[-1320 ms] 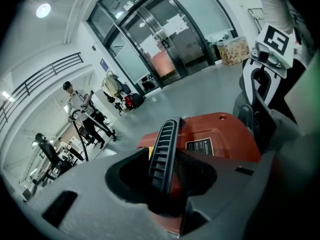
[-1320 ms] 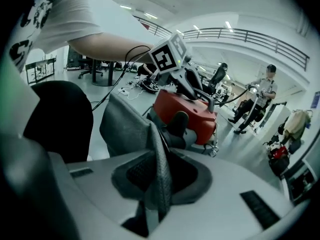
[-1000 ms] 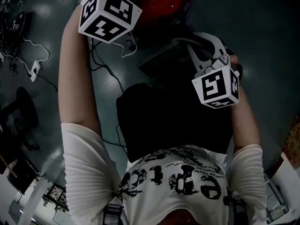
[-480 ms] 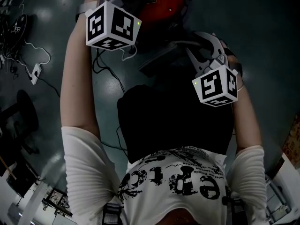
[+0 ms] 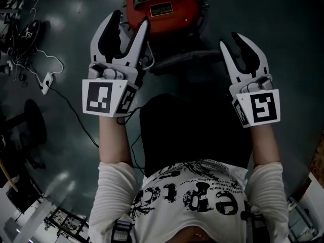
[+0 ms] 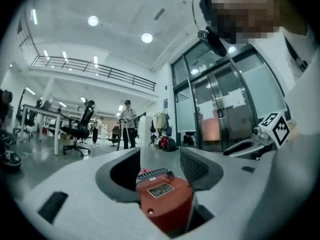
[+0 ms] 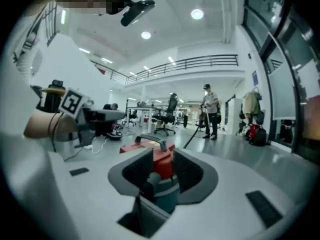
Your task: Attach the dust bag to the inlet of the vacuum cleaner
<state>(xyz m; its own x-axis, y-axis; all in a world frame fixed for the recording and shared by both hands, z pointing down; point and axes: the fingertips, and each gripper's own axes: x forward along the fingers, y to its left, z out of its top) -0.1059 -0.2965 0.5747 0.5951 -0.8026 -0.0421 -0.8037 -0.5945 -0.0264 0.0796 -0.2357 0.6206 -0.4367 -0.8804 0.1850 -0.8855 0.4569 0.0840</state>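
The red vacuum cleaner (image 5: 162, 6) stands on the floor at the top of the head view, its black handle and label facing me. My left gripper (image 5: 129, 20) hangs just in front of its left side. Its jaws are opening and hold nothing. In the left gripper view the red housing (image 6: 162, 196) shows through the gap. My right gripper (image 5: 234, 42) is raised to the vacuum's right, jaws also opening and bare. A dark grey flat piece (image 5: 177, 62) lies below the vacuum. Whether the black mass (image 5: 195, 130) under it is the dust bag, I cannot tell.
A white cable and power strip (image 5: 45, 80) trail over the floor at the left. Office chairs (image 6: 80, 129) and standing people (image 7: 210, 111) are far off in the hall. Glass doors (image 6: 225, 109) stand to one side.
Both grippers have risen and rolled so their jaws point at the vacuum. Both pairs of jaws have spread wide. The right gripper has come away from the dark grey flat piece.
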